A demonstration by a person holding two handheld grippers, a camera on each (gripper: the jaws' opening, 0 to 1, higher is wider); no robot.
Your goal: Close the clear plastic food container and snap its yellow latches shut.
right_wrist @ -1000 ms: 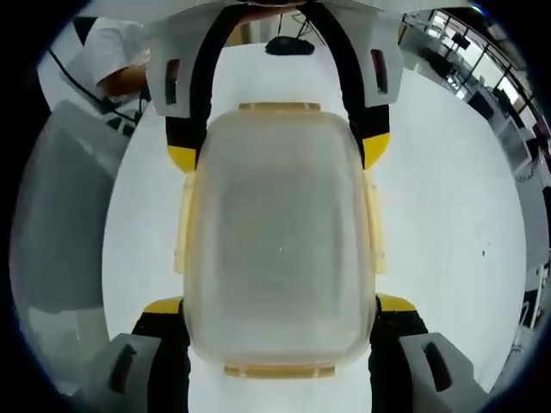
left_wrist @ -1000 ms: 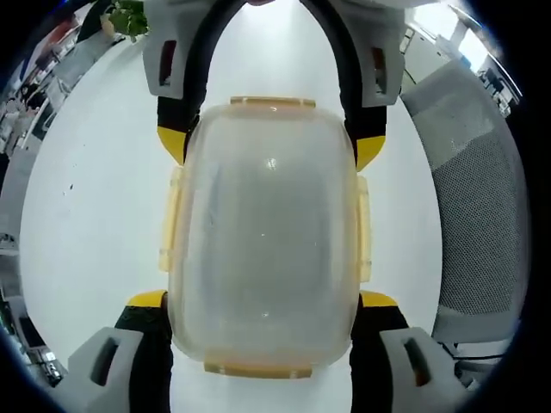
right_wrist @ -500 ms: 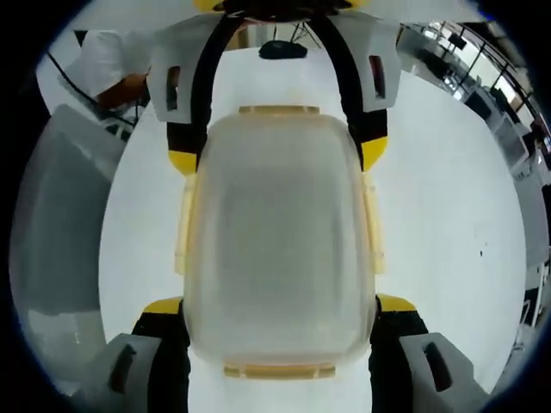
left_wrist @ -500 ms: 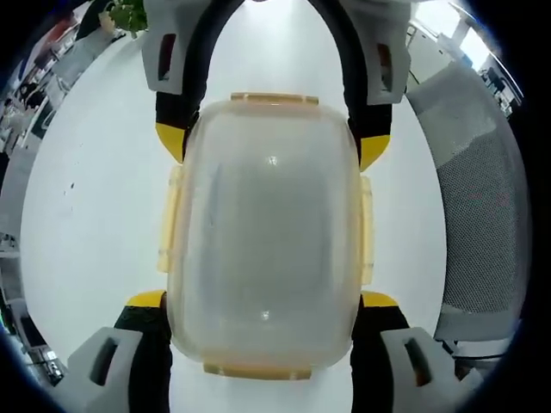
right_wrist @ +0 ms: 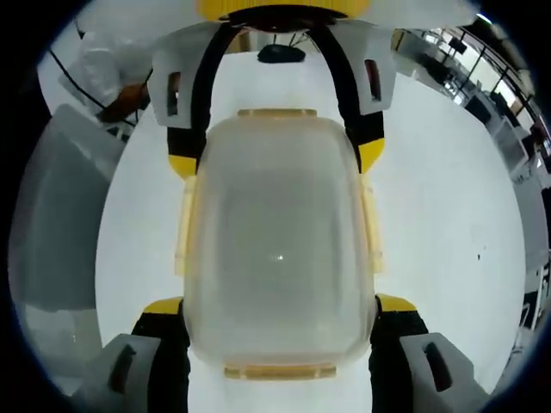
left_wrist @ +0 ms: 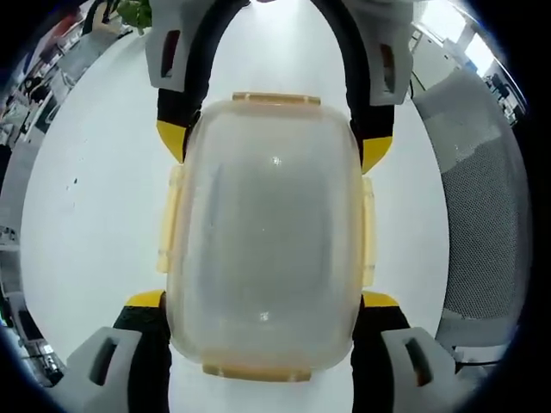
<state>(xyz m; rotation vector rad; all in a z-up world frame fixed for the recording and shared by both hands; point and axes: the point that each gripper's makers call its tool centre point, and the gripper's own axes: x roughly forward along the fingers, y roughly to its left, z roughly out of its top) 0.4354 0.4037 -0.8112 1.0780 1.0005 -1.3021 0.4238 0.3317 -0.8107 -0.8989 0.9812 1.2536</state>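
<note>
A clear plastic food container (left_wrist: 269, 232) with pale yellow latches (left_wrist: 274, 99) on its sides hangs above a white table (left_wrist: 95, 215), its lid on. In the left gripper view my left gripper (left_wrist: 263, 299) holds the container's near end, a yellow-tipped jaw pressed to each long side. My right gripper (left_wrist: 272, 144) clasps the far end the same way. In the right gripper view the same container (right_wrist: 277, 249) sits between my right gripper (right_wrist: 280, 303) at the bottom and my left gripper (right_wrist: 277, 159) at the top. I cannot tell whether the side latches (right_wrist: 183, 228) are snapped down.
A grey mesh office chair (left_wrist: 482, 198) stands at the table's edge beside the container, and the same chair (right_wrist: 52, 224) appears in the right gripper view. A person in white (right_wrist: 112, 64) sits beyond the table. A dark object (right_wrist: 280, 53) lies on the table's far side.
The container stays held at both ends. Both views have shifted slightly, and the opposite gripper now reaches a little further into the right gripper view.
</note>
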